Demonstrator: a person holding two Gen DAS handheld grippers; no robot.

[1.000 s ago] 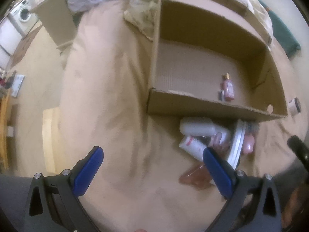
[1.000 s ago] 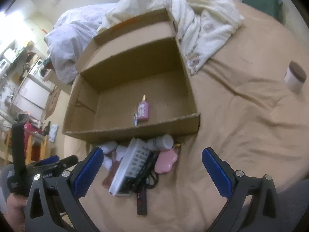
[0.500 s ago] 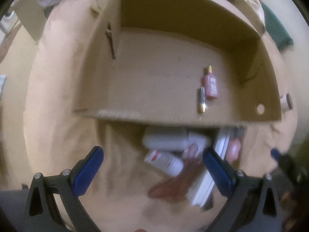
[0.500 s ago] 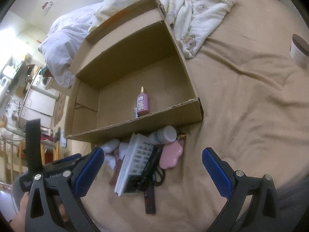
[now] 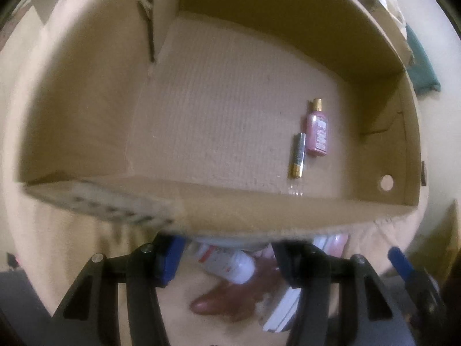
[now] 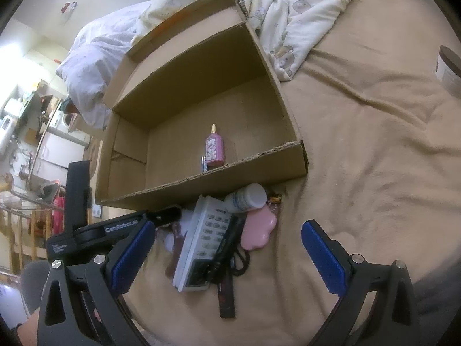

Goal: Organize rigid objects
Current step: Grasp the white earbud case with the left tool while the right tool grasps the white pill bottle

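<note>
- The left gripper (image 5: 227,255) points steeply down at the pile in front of the cardboard box (image 5: 288,213). Its jaws have just been closing and stand half-narrowed, with a white bottle with red print (image 5: 227,262) lying between the blue pads. Whether the pads press on it cannot be told, since the tips are dark and partly hidden under the box's near wall.
- A reddish-brown object (image 5: 227,300) lies just nearer than that bottle, inside the gripper's frame.
- The right gripper (image 6: 227,248) hangs with jaws wide apart and nothing in them; beneath it lie a white remote control (image 6: 201,248), a black strap (image 6: 227,248) across it, and a pink paw-shaped case (image 6: 258,230).
- A second white bottle (image 6: 245,199) rests against the box's front wall.
- Inside the box lie a pink perfume bottle (image 5: 317,129) and, touching it, a battery (image 5: 298,155).
- Beyond are rumpled bedding (image 6: 288,14) and a tan blanket (image 6: 374,144).
</note>
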